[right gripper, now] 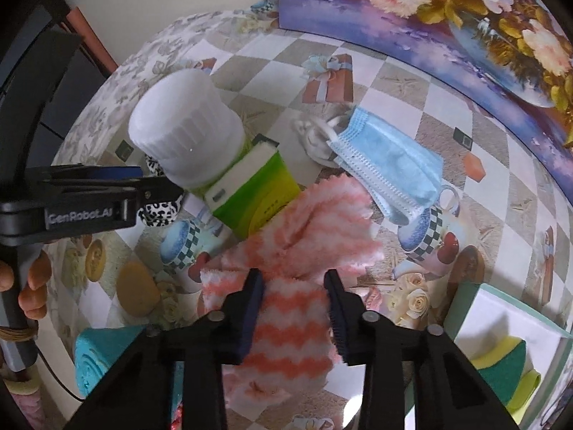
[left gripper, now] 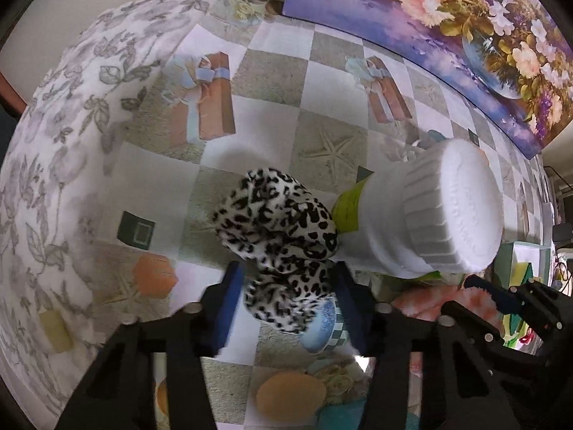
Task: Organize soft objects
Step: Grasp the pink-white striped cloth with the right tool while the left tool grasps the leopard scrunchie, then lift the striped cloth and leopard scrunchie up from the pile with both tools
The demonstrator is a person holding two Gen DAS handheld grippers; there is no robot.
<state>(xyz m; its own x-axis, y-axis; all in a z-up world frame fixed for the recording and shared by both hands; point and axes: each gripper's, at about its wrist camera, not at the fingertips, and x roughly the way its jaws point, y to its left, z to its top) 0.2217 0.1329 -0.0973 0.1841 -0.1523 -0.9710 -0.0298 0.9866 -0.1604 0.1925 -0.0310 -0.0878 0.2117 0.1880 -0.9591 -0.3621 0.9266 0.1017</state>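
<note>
Where aimed steeply down at the bench (left gripper: 272, 71), clenched with the left tool (left gripper: 290, 304) on a fuzzy black-and-white leopard-print soft piece (left gripper: 283, 236), both blue pads pressing its near end. Bunched and plush in look, with the far end reaching away from the pads across the checked oilcloth. Pressed against on its right by a white plastic bottle with a ribbed cap and green label (left gripper: 429, 215), lying on its side.

Clenched likewise with the right tool (right gripper: 295, 297) on a fluffy pink-and-white zigzag-striped sock (right gripper: 290, 322), pinched narrow between the pads and spreading wider beyond them. Touching the bottle's green label at the sock's far end; just beyond and to the right, a pale blue pleated face mask (right gripper: 386, 157) with white ear loops.

Close quarters between the two tools, with the bottle and both soft pieces crowded together. Open bench to the left of the leopard piece, up to a rumpled grey-leaf floral cloth (left gripper: 53, 143). Closed off at the far edge by a purple flower painting (left gripper: 465, 18) standing on its side. At the near left corner a rolled teal towel (right gripper: 100, 354); at the near right a pale green box (right gripper: 465, 308) holding yellow and green sponges.
</note>
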